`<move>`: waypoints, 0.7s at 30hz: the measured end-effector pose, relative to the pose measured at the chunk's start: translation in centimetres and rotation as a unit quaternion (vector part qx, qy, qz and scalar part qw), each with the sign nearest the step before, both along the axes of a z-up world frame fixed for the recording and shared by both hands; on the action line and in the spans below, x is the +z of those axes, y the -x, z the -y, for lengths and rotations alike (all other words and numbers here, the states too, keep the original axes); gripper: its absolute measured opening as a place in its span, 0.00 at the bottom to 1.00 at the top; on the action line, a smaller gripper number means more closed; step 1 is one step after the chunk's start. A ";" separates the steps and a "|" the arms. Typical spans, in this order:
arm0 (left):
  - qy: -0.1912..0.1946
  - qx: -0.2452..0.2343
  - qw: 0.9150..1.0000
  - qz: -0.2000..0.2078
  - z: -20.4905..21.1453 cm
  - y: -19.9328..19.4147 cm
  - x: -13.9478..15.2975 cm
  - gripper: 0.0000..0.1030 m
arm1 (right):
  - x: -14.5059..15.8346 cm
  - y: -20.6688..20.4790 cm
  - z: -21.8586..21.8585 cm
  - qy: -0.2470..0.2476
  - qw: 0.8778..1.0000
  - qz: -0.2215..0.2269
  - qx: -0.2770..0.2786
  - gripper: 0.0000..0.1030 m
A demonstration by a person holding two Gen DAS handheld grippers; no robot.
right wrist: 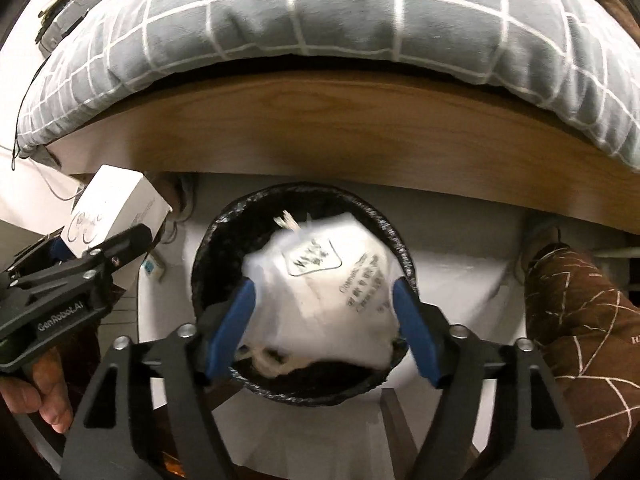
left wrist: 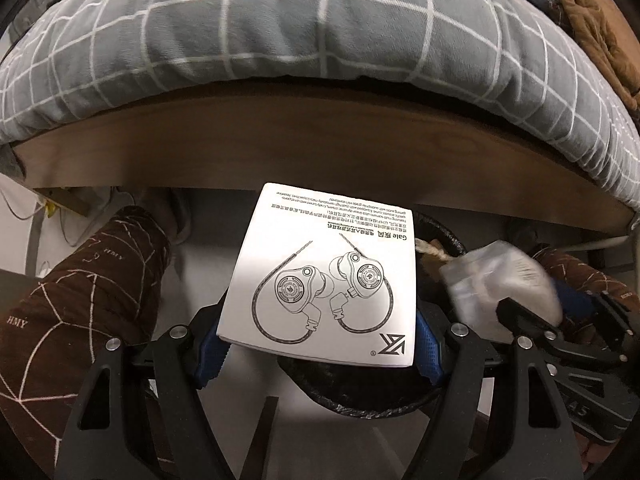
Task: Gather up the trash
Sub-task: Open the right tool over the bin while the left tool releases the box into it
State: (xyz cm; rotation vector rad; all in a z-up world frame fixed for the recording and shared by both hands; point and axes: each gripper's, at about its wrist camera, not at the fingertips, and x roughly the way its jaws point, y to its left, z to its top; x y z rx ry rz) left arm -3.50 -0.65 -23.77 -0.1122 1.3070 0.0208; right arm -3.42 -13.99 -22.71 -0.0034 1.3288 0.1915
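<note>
Left hand-held gripper (left wrist: pixel 318 354): blue pads pinching a white booklet (left wrist: pixel 324 276) by its lower edge. Booklet held flat-on to the left wrist camera, earphone drawing and logo upside down, title end pointing away toward the bed frame (left wrist: pixel 320 148); long axis runs away from the gripper.

Right hand-held gripper (right wrist: pixel 326 320): pads pressed against both sides of a white plastic bag (right wrist: pixel 328 292) with grey print, blurred. Bag sits directly over the mouth of a round trash bin (right wrist: pixel 208 248) lined in black, on the pale floor (right wrist: pixel 460 280) just in front of the bed's wooden side rail.

Right wrist view only: full bin rim, bag print, the booklet's thickness (right wrist: pixel 116 208) and the left gripper from the side. Left wrist view only: booklet cover detail; bin mostly hidden behind the booklet, bag (left wrist: pixel 504 280) seen beside it to the right.

Grey checked duvet (left wrist: pixel 280 32) overhangs the rail. Brown patterned trouser legs (left wrist: pixel 80 300) flank the bin.
</note>
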 end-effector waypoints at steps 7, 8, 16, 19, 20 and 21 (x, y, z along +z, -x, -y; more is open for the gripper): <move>0.005 -0.016 1.000 -0.015 1.5 -0.6 -1.1 0.71 | 0.2 -0.6 2.6 0.031 0.999 0.021 -0.027 0.87; 0.006 -0.019 1.000 -0.016 1.8 -0.6 -1.3 0.71 | 0.2 -0.6 2.8 0.036 0.999 0.026 -0.030 0.88; 0.015 -0.050 0.998 -0.032 4.7 -0.9 -2.2 0.71 | 0.9 -0.8 6.5 0.043 0.995 0.050 -0.068 0.90; 0.015 -0.060 0.997 -0.034 5.4 -0.8 -2.5 0.71 | 1.0 -0.8 7.2 0.041 0.995 0.051 -0.080 0.90; 0.014 -0.065 0.997 -0.036 5.9 -0.7 -2.5 0.71 | 1.0 -0.8 7.4 0.040 0.994 0.051 -0.083 0.90; 0.013 -0.069 0.997 -0.036 6.3 -0.6 -2.6 0.71 | 1.0 -0.9 7.6 0.038 0.994 0.050 -0.087 0.90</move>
